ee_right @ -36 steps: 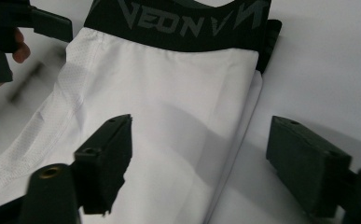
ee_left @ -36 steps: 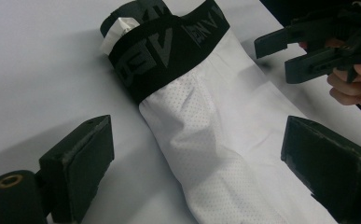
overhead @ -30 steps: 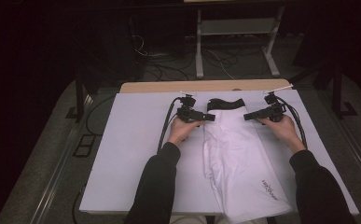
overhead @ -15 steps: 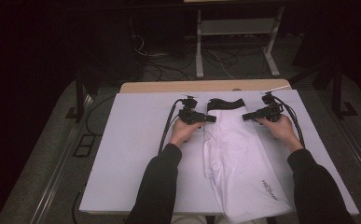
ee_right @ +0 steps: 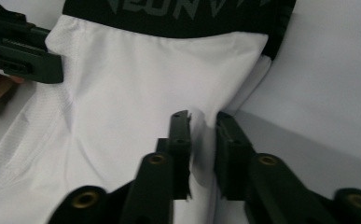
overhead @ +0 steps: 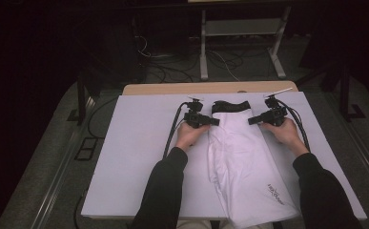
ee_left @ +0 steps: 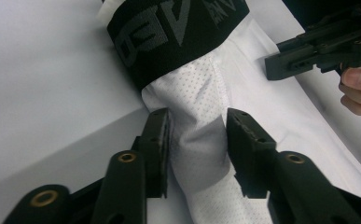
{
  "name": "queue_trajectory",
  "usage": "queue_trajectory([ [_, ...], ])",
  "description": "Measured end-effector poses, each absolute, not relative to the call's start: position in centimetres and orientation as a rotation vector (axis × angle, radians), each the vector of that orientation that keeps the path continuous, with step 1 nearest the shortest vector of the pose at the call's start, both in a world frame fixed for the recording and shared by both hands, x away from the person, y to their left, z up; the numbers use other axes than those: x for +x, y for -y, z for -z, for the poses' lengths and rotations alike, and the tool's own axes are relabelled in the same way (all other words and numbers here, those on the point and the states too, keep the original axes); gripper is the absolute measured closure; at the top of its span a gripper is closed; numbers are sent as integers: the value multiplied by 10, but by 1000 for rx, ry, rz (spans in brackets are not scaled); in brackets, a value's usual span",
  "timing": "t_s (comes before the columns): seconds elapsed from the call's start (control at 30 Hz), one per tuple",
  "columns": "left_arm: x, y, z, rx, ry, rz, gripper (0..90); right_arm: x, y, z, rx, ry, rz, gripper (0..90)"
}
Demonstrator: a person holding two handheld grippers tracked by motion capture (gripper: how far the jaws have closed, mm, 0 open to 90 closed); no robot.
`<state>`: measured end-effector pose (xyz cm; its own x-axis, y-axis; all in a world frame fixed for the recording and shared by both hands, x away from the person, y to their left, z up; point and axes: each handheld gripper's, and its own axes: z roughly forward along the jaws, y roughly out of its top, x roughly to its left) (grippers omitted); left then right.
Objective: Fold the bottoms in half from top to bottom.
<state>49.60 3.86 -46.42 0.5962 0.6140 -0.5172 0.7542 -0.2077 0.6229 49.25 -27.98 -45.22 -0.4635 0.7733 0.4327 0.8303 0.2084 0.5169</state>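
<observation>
A pair of white shorts [overhead: 241, 157] lies flat along the white table [overhead: 134, 157], its leg hems at the near edge and its black waistband [overhead: 230, 106] at the far end, likely laid out for folding or lifting. Just below that waistband, the left gripper [ee_left: 197, 140] has just been closing its jaws on a raised fold of the left side seam, the cloth bunched between its pads. The right gripper [ee_right: 202, 140] has likewise just been closing and pinches the right edge, so both upper corners seem secured for one even lift.
</observation>
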Motion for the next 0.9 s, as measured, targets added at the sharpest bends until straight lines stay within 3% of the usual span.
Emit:
queue_trajectory([
  [0.07, 496, -38, 465, 1903, -1114, 197, 706, 492, 280, 453, -1596, 2369, 1096, 858],
  [0.3, 497, -39, 467, 1887, -1119, 219, 857, 492, 286, 453, -1596, 2314, 1139, 877],
  [0.9, 492, -43, 451, 1871, -1083, 227, 871, 483, 291, 441, -1512, 2307, 1251, 880],
])
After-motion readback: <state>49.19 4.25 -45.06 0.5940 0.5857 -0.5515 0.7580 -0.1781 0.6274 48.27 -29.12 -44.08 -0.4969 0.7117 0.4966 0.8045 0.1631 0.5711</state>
